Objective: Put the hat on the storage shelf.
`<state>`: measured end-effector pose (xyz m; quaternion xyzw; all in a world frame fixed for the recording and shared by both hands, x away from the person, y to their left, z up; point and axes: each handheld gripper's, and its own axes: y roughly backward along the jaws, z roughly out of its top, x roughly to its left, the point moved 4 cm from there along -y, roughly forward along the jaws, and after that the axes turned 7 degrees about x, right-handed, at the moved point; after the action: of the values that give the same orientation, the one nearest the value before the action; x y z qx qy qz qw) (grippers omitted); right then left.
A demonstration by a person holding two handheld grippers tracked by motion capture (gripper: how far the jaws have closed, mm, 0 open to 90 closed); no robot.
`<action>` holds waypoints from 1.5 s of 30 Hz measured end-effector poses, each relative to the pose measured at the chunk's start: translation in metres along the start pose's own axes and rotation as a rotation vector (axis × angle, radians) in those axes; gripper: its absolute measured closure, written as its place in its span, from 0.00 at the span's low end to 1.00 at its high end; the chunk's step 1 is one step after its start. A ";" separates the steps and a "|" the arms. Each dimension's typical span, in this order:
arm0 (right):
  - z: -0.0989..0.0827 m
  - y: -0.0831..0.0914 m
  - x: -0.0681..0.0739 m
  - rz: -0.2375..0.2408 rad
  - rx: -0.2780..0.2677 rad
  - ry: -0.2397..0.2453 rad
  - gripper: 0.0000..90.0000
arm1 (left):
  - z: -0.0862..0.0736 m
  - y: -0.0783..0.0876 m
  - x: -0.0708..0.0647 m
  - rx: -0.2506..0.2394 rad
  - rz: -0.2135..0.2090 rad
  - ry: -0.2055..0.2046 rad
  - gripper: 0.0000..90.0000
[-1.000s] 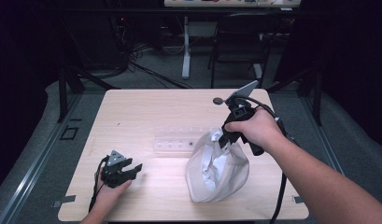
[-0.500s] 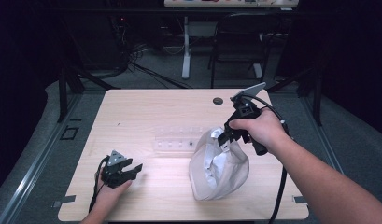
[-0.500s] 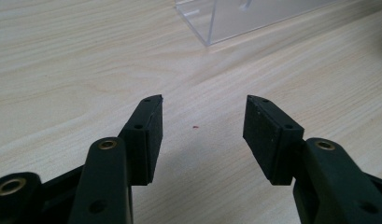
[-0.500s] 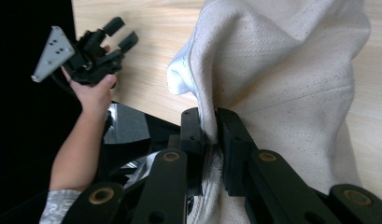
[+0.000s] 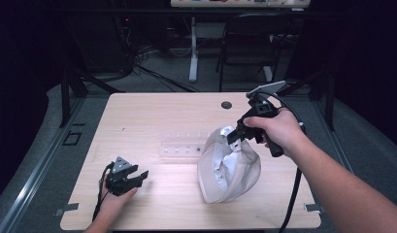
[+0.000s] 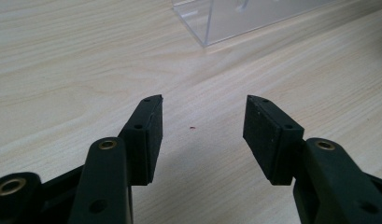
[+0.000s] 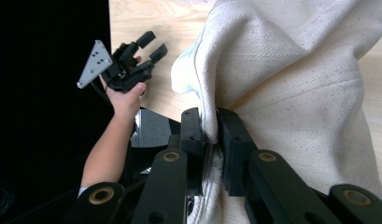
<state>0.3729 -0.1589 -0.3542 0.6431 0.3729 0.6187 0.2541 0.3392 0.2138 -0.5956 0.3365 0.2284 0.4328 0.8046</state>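
My right gripper (image 5: 236, 136) is clamped on the rim of the cloth bag (image 5: 230, 167), jaws pinching a fold of fabric. The bag sits right of centre on the table (image 5: 152, 111), just beside the clear plastic box (image 5: 181, 148). Grab looks done; the lift or move is still to come, since the bag's base rests on the wood. Its long axis runs roughly upright, tilted, mouth up toward my gripper. Left gripper (image 5: 125, 175) rests spread apart with nothing in it near the front-left edge
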 end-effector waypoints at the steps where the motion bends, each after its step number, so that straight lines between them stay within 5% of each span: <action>1: 0.000 0.000 0.001 0.008 -0.020 -0.003 0.91 | 0.000 0.000 0.000 0.000 0.000 -0.001 0.53; 21: 0.011 0.031 0.013 0.175 -0.081 0.026 0.91 | 0.000 0.000 0.000 -0.004 -0.002 -0.002 0.53; 36: 0.038 0.044 0.012 0.352 -0.167 0.023 0.91 | 0.000 -0.001 0.000 -0.001 -0.001 0.001 0.53; 45: 0.058 0.047 0.005 0.363 -0.223 -0.024 0.91 | 0.000 -0.001 0.000 -0.001 -0.003 -0.004 0.53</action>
<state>0.4373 -0.1748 -0.3198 0.6748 0.1770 0.6842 0.2125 0.3402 0.2136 -0.5960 0.3366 0.2270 0.4312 0.8057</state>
